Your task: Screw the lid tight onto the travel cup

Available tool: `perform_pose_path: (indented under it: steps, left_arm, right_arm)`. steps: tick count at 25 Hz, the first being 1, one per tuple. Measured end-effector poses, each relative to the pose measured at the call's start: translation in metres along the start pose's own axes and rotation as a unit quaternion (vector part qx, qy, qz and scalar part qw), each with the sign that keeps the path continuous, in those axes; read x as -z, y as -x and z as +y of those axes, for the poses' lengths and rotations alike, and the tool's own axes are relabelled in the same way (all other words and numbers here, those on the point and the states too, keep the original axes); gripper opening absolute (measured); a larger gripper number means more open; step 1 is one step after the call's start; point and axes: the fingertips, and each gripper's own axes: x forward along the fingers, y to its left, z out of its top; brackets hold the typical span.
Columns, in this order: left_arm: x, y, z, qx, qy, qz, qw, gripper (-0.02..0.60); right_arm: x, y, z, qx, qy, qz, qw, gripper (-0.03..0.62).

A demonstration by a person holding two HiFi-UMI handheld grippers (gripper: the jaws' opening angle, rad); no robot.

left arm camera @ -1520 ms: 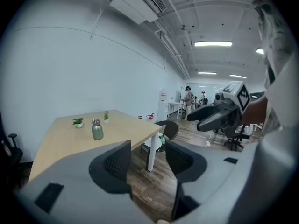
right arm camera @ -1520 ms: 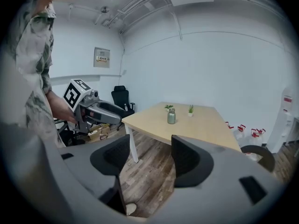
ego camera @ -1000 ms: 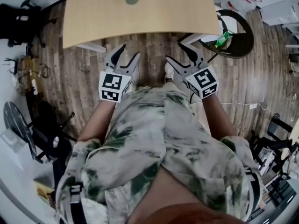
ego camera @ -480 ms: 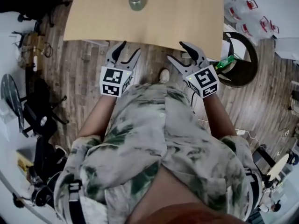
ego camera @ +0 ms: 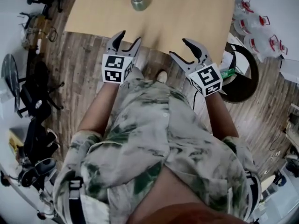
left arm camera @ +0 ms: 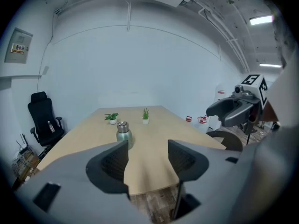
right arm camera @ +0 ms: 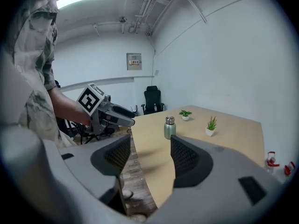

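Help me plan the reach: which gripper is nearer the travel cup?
Left. The left gripper, jaws opening on nothing, hangs at the table's near edge, nearly facing the travel cup; the right gripper is farther off to the cup's right.

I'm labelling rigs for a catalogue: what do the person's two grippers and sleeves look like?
Both the left gripper and the right gripper are grey, with two curved, dark-tipped jaws and a white cube of black square markers. The left one's jaws are opening, nothing between them. The person wears a pale shirt with green blotches and short sleeves.
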Motion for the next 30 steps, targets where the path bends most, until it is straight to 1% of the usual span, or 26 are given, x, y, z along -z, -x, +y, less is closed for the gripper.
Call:
perform_pose_path:
  steps: [3, 6, 11, 15, 21, 25, 30]
  left_arm:
    - [0.001, -0.02, 0.016, -0.013, 0.009, 0.006, 0.9999, 0.266]
    - [0.005, -0.036, 0.038, -0.023, 0.016, 0.008, 0.9996, 0.278]
    - [0.009, -0.078, 0.063, -0.025, 0.009, 0.023, 0.9994, 0.301]
    - [0.017, -0.108, 0.091, -0.025, 0.011, 0.042, 0.9987, 0.314]
    - [0.027, -0.155, 0.116, -0.004, -0.003, 0.065, 0.9979, 0.328]
    - [0.033, -0.181, 0.132, 0.009, -0.008, 0.076, 0.997, 0.345]
    - [0.039, -0.209, 0.148, 0.023, -0.017, 0.087, 0.9958, 0.362]
  right_arm:
    - [-0.002, -0.009, -0.008, -0.004, 0.0, 0.002, 1.0, 0.285]
    - [-0.009, -0.019, -0.014, 0.001, 0.003, 0.004, 1.0, 0.287]
    - [-0.014, -0.026, -0.04, 0.024, -0.007, 0.016, 1.0, 0.286]
    - [-0.02, -0.041, -0.056, 0.044, -0.014, 0.03, 0.998, 0.287]
    - [-0.032, -0.069, -0.074, 0.069, -0.027, 0.045, 0.996, 0.287]
    - [-0.033, -0.088, -0.079, 0.082, -0.04, 0.064, 0.994, 0.287]
    - [-0.042, -0.11, -0.081, 0.093, -0.053, 0.074, 0.991, 0.287]
